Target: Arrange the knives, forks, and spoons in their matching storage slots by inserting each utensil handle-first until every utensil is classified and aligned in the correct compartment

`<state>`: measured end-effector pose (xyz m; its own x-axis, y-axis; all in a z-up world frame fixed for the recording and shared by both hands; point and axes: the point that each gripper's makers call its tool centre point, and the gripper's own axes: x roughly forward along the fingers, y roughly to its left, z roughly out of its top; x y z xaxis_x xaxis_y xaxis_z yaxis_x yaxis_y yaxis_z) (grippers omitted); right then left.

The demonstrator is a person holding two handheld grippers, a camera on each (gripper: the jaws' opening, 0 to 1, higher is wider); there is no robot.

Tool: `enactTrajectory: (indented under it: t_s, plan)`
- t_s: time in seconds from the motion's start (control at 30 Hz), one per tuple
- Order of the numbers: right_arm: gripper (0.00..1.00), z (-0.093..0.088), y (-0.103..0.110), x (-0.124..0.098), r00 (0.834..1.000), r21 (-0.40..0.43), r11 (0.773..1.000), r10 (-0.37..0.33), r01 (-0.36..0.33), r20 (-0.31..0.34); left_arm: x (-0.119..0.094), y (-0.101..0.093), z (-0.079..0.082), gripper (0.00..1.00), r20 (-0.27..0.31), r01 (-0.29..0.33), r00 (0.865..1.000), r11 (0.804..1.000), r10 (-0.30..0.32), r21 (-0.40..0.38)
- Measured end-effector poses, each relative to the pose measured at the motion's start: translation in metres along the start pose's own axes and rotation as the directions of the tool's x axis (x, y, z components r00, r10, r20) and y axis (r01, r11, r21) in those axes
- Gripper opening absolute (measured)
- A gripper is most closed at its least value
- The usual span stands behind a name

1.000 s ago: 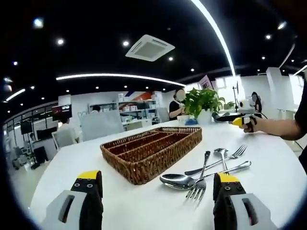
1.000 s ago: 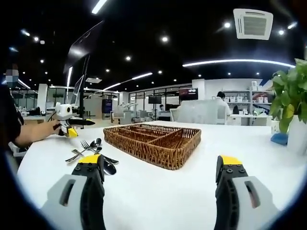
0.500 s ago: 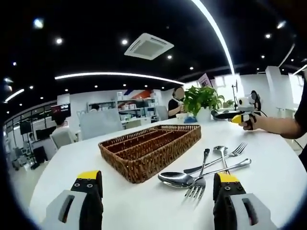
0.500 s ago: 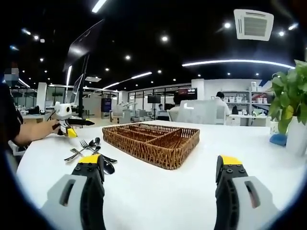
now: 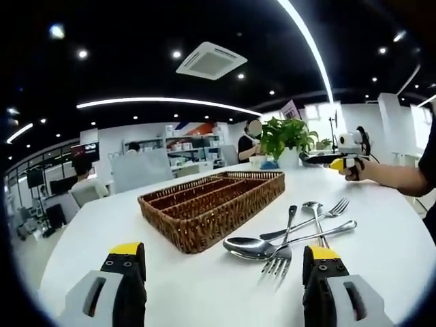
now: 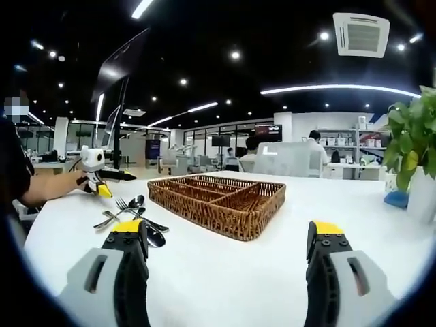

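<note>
A brown wicker cutlery basket (image 5: 204,204) with long slots stands on the white round table (image 5: 388,238); its slots look bare. Right of it lies a loose pile of cutlery: a large spoon (image 5: 251,246), a fork (image 5: 278,260) with tines toward me, a second fork (image 5: 335,209) and a small spoon (image 5: 313,206). My left gripper (image 5: 223,262) is open just short of the pile. In the right gripper view, the basket (image 6: 219,197) sits ahead and the cutlery pile (image 6: 131,212) lies left of it. My right gripper (image 6: 226,240) is open over bare table.
A potted plant (image 5: 285,139) stands at the table's far edge, also seen as a plant (image 6: 413,153) at right. A person's hand holds the right gripper (image 5: 344,155) over the far table. Office desks, chairs and people fill the background.
The left gripper's camera has dipped and edged slightly toward the basket and cutlery. Basket and cutlery lie where they were; both grippers stay open.
</note>
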<state>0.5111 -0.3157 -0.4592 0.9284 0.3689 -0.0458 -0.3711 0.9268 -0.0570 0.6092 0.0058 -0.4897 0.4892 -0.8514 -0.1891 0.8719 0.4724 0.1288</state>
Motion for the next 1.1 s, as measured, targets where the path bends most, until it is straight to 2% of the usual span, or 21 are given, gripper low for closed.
enactTrajectory:
  t_s: [0.1, 0.13, 0.17, 0.2, 0.23, 0.27, 0.3, 0.4, 0.43, 0.5, 0.63, 0.7, 0.73, 0.8, 0.83, 0.87, 0.9, 0.93, 0.97, 1.0, 1.1]
  plan:
    - [1.00, 0.005, 0.008, 0.001, 0.999, 0.018, 0.999, 0.031, -0.031, 0.009, -0.001, 0.000, 0.001, 1.00, 0.002, 0.001, 1.000, 1.000, -0.001, 0.003]
    - [1.00, 0.012, 0.009, 0.000, 0.999, 0.033, 0.999, 0.031, -0.031, 0.011, -0.001, 0.000, 0.003, 1.00, 0.013, -0.001, 1.000, 1.000, 0.001, -0.003]
    - [1.00, 0.020, 0.009, 0.000, 1.000, -0.001, 1.000, 0.016, -0.016, 0.004, -0.001, 0.000, 0.004, 1.00, 0.017, -0.001, 1.000, 1.000, 0.001, -0.006]
    - [1.00, 0.023, 0.009, 0.000, 1.000, -0.023, 1.000, 0.006, -0.006, -0.011, -0.001, 0.000, 0.003, 1.00, 0.015, -0.001, 1.000, 1.000, 0.001, -0.006]
    - [1.00, 0.022, 0.002, 0.000, 0.997, -0.011, 0.999, -0.038, 0.038, -0.068, 0.000, 0.000, 0.003, 1.00, 0.009, -0.002, 1.000, 1.000, 0.002, 0.001]
    - [1.00, 0.027, 0.007, 0.002, 0.997, -0.001, 1.000, -0.018, 0.018, -0.073, 0.000, -0.001, 0.002, 1.00, 0.004, -0.004, 1.000, 1.000, 0.004, 0.014]
    - [1.00, 0.034, 0.018, 0.003, 0.997, 0.006, 0.999, 0.034, -0.034, -0.062, 0.000, -0.003, 0.003, 1.00, -0.001, 0.001, 1.000, 1.000, -0.001, 0.026]
    - [1.00, 0.039, 0.016, 0.005, 0.994, -0.040, 0.999, 0.011, -0.015, -0.106, -0.001, -0.006, 0.007, 1.00, 0.008, 0.013, 1.000, 1.000, -0.014, 0.026]
    - [1.00, 0.040, 0.015, 0.007, 0.990, -0.076, 0.997, 0.005, -0.016, -0.141, -0.001, -0.009, 0.012, 1.00, 0.039, 0.030, 0.999, 1.000, -0.029, -0.010]
    - [1.00, 0.045, 0.012, 0.010, 0.988, -0.096, 0.995, -0.020, 0.005, -0.156, -0.001, -0.007, 0.011, 1.00, 0.039, 0.035, 0.999, 0.999, -0.034, -0.023]
    - [1.00, 0.078, 0.031, 0.019, 0.991, -0.059, 0.997, 0.048, -0.056, -0.124, -0.002, -0.003, 0.007, 1.00, 0.027, 0.023, 0.999, 0.999, -0.023, -0.023]
    - [1.00, 0.091, 0.037, 0.023, 0.988, -0.111, 0.991, 0.059, -0.076, -0.142, -0.001, -0.001, 0.012, 1.00, 0.056, 0.047, 0.997, 0.999, -0.046, -0.020]
    - [1.00, 0.100, 0.038, 0.026, 0.987, -0.152, 0.986, 0.047, -0.070, -0.151, -0.001, 0.004, 0.016, 1.00, 0.064, 0.058, 0.996, 0.996, -0.054, -0.068]
    - [0.99, 0.115, 0.046, 0.034, 0.988, -0.156, 0.985, 0.054, -0.076, -0.143, -0.002, 0.011, 0.022, 1.00, 0.047, 0.070, 0.997, 0.993, -0.066, -0.093]
    - [0.99, 0.118, 0.049, 0.038, 0.989, -0.151, 0.985, 0.058, -0.079, -0.139, -0.002, 0.012, 0.027, 1.00, 0.057, 0.080, 0.996, 0.993, -0.075, -0.089]
    - [0.99, 0.118, 0.054, 0.043, 0.988, -0.144, 0.986, 0.062, -0.083, -0.144, -0.002, 0.011, 0.030, 1.00, 0.053, 0.090, 0.995, 0.993, -0.086, -0.079]
    - [0.99, 0.112, 0.061, 0.046, 0.983, -0.163, 0.981, 0.077, -0.104, -0.168, -0.002, 0.010, 0.024, 1.00, 0.003, 0.103, 0.995, 0.993, -0.103, -0.051]
    - [0.99, 0.107, 0.068, 0.052, 0.979, -0.212, 0.969, 0.084, -0.123, -0.183, -0.001, 0.014, 0.022, 1.00, -0.011, 0.090, 0.996, 0.995, -0.090, -0.036]
    - [0.99, 0.103, 0.068, 0.055, 0.979, -0.217, 0.971, 0.063, -0.105, -0.193, 0.000, 0.021, 0.020, 1.00, -0.016, 0.064, 0.998, 0.998, -0.064, -0.011]
    - [0.99, 0.097, 0.070, 0.059, 0.976, -0.220, 0.971, 0.047, -0.095, -0.215, 0.000, 0.023, 0.020, 1.00, -0.003, 0.059, 0.998, 0.998, -0.059, -0.016]
    - [0.99, 0.085, 0.076, 0.064, 0.974, -0.195, 0.977, 0.041, -0.086, -0.225, -0.004, 0.031, 0.017, 1.00, 0.047, 0.033, 0.998, 0.999, -0.031, -0.033]
